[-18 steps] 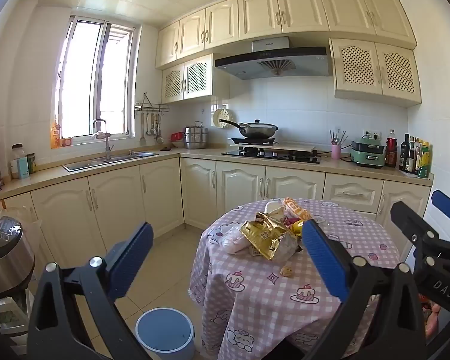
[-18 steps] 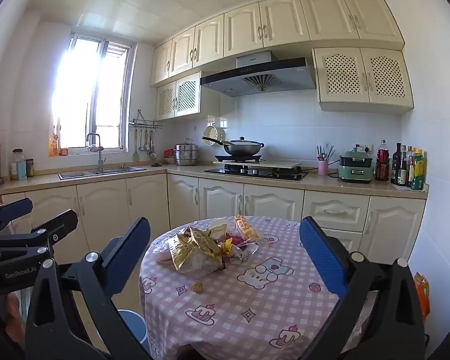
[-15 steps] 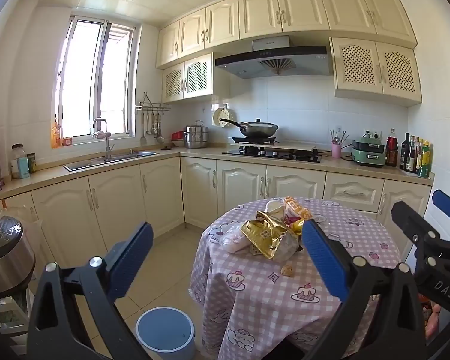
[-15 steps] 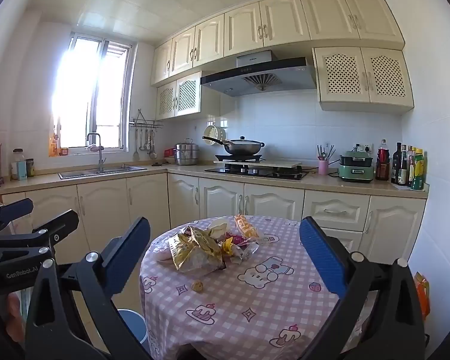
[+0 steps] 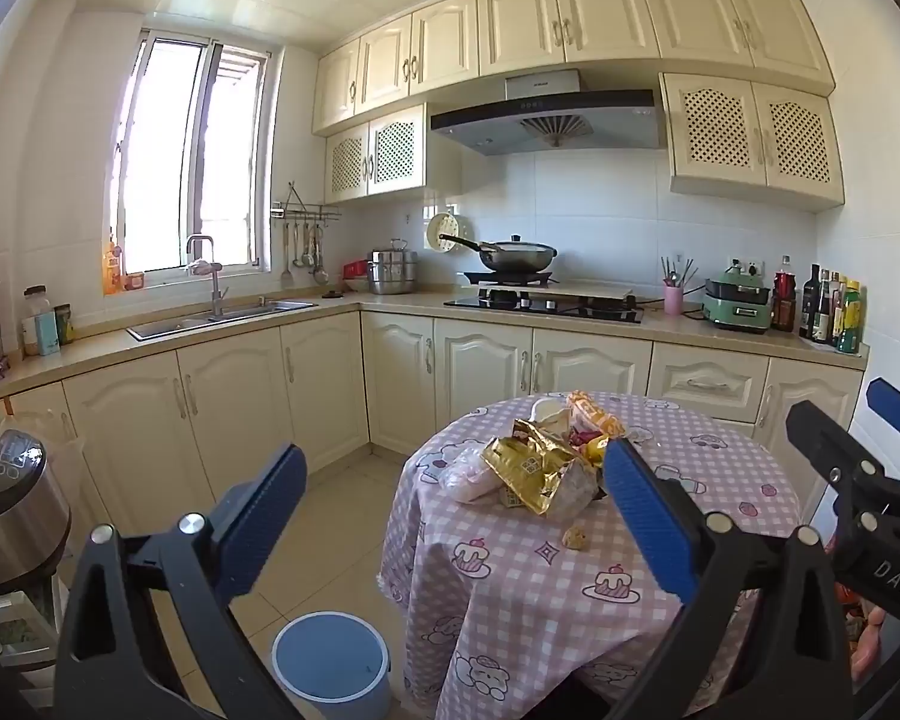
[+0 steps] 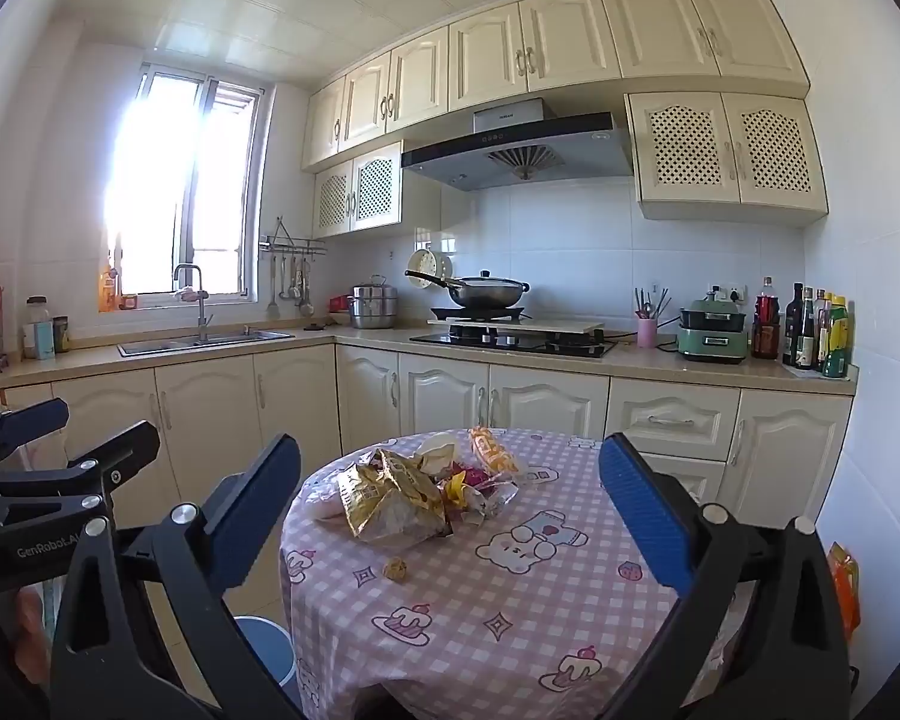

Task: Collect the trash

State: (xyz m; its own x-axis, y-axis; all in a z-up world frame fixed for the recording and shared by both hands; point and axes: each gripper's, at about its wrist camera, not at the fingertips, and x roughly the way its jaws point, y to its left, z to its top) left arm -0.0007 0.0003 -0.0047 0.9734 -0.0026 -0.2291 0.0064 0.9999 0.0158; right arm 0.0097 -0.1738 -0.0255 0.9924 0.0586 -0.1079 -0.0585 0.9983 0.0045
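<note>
A pile of trash sits on a round table with a pink checked cloth (image 5: 678, 546) (image 6: 510, 618): a crumpled gold wrapper (image 5: 531, 471) (image 6: 390, 501), a clear plastic bag (image 5: 468, 477), an orange snack packet (image 5: 594, 414) (image 6: 492, 450) and a small crumb ball (image 5: 574, 537) (image 6: 395, 569). A blue bin (image 5: 330, 663) (image 6: 267, 651) stands on the floor left of the table. My left gripper (image 5: 450, 516) is open and empty, short of the table. My right gripper (image 6: 450, 516) is open and empty, above the table's near side.
Cream kitchen cabinets and a counter run along the back and left, with a sink (image 5: 210, 318), a wok on the hob (image 5: 513, 255) and bottles (image 5: 828, 309) at the right. A steel cooker (image 5: 6, 516) stands at the far left. Tiled floor lies between table and cabinets.
Hardly anything has changed; both views have shifted only very slightly. Both grippers stay open and empty.
</note>
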